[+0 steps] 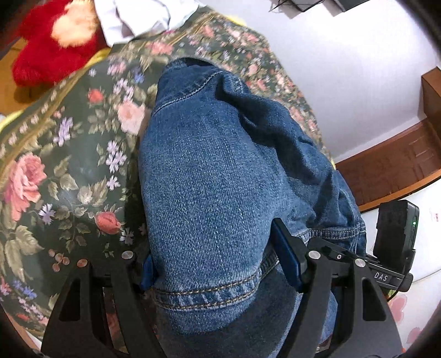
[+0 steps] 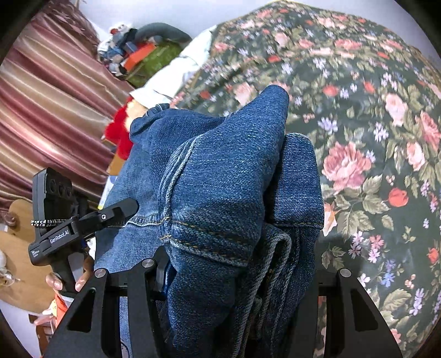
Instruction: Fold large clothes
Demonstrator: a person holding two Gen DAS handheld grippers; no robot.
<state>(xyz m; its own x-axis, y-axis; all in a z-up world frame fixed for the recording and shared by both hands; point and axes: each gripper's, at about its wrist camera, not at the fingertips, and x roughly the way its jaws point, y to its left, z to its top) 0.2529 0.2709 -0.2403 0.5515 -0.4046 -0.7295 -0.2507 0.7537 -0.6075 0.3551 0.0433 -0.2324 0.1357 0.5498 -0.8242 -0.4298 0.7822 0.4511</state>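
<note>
A blue denim garment (image 1: 215, 176) with stitched seams hangs bunched over the floral bedspread (image 1: 55, 165). My left gripper (image 1: 217, 264) is shut on a thick fold of it near a hem seam; the cloth covers most of both fingers. In the right wrist view the same denim garment (image 2: 226, 187) is draped thickly over my right gripper (image 2: 237, 272), which is shut on bunched layers of it. The left gripper's body (image 2: 82, 220) shows at the left of the right wrist view, held by a hand. The right gripper's body (image 1: 391, 247) shows at the right of the left wrist view.
A red plush toy (image 1: 52, 46) and a white cloth (image 1: 143, 16) lie at the bed's far end. A wooden baseboard (image 1: 391, 165) and white wall are to the right. Striped curtains (image 2: 49, 110) and a heap of clutter (image 2: 132, 55) stand left of the bed.
</note>
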